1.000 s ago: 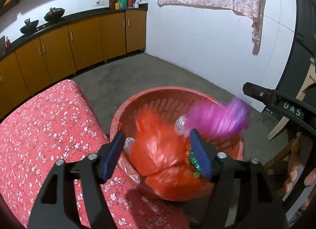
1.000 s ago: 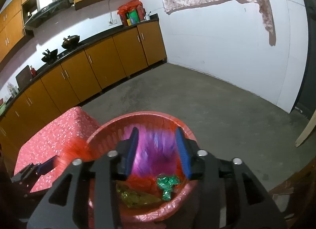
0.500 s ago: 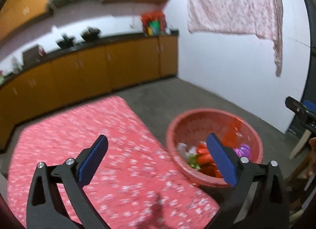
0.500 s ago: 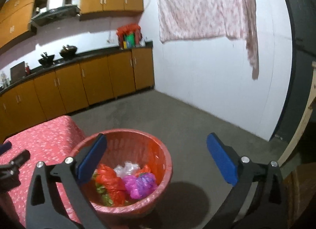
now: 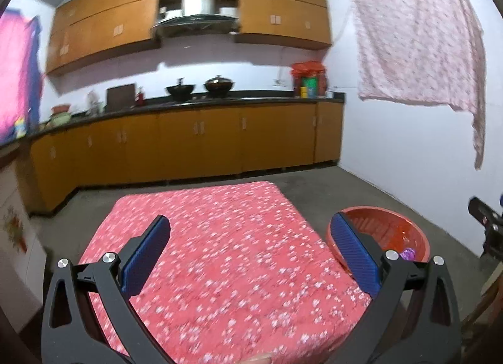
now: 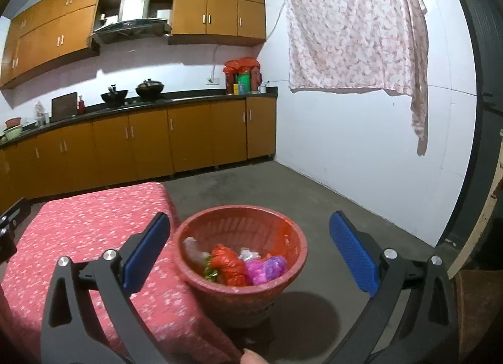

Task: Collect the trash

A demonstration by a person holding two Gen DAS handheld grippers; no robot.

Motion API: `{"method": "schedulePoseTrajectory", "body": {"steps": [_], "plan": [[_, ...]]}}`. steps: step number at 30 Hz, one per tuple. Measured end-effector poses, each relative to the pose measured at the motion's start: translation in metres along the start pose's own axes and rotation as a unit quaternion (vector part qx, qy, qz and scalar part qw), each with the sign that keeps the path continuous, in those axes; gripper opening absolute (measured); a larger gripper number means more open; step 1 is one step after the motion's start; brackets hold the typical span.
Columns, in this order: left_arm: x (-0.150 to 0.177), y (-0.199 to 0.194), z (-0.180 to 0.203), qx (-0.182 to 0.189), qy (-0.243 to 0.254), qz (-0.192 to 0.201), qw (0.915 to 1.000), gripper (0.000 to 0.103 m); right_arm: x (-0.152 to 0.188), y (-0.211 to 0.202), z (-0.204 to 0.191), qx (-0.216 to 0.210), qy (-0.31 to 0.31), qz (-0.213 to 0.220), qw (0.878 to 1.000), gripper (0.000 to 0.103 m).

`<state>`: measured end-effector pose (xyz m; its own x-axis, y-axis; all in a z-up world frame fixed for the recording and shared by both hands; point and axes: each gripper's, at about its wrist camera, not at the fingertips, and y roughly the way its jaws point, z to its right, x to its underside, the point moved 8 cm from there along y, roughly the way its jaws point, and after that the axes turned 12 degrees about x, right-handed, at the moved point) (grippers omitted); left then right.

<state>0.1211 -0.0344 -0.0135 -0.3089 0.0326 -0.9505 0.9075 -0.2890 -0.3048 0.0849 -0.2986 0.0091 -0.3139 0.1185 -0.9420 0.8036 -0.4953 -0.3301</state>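
Observation:
A red plastic basket (image 6: 283, 238) stands on the floor beside the table. Inside lie an orange bag (image 6: 228, 265), a purple bag (image 6: 265, 268), a clear wrapper (image 6: 191, 247) and a green scrap (image 6: 209, 273). My right gripper (image 6: 250, 249) hangs open above and in front of the basket, nothing between its blue pads. My left gripper (image 5: 251, 250) is open too, empty, over the red flowered tablecloth (image 5: 220, 238). In the left wrist view the basket (image 5: 393, 225) sits at the right, with a bit of the purple bag (image 5: 408, 252) showing.
Orange kitchen cupboards (image 6: 157, 144) with a black counter run along the back wall. A flowered pink cloth (image 6: 355, 27) hangs on the white wall at right. Grey concrete floor (image 6: 314, 194) lies around the basket. The right gripper's tip (image 5: 484, 216) shows at the left wrist view's right edge.
Both grippers opened wide, dropping the orange bag and the purple bag into the basket, then rose and drew back. The left one swung left over the table.

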Motion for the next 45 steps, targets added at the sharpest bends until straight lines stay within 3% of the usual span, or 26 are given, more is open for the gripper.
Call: {"method": "schedulePoseTrajectory", "body": {"steps": [8,18,45], "plan": [[0.012,-0.037,-0.018,-0.025,-0.019,0.011,0.9995,0.101,0.014,-0.039,-0.010,-0.027,0.001,-0.003,1.000,0.099],[0.027,-0.051,-0.028,-0.033,-0.019,0.001,0.9993,0.101,0.033,-0.061,-0.022,-0.035,-0.010,-0.003,0.999,0.099],[0.033,-0.052,-0.014,-0.011,0.002,-0.007,0.9999,0.101,0.040,-0.060,-0.022,-0.037,-0.015,-0.007,0.999,0.099]]}}
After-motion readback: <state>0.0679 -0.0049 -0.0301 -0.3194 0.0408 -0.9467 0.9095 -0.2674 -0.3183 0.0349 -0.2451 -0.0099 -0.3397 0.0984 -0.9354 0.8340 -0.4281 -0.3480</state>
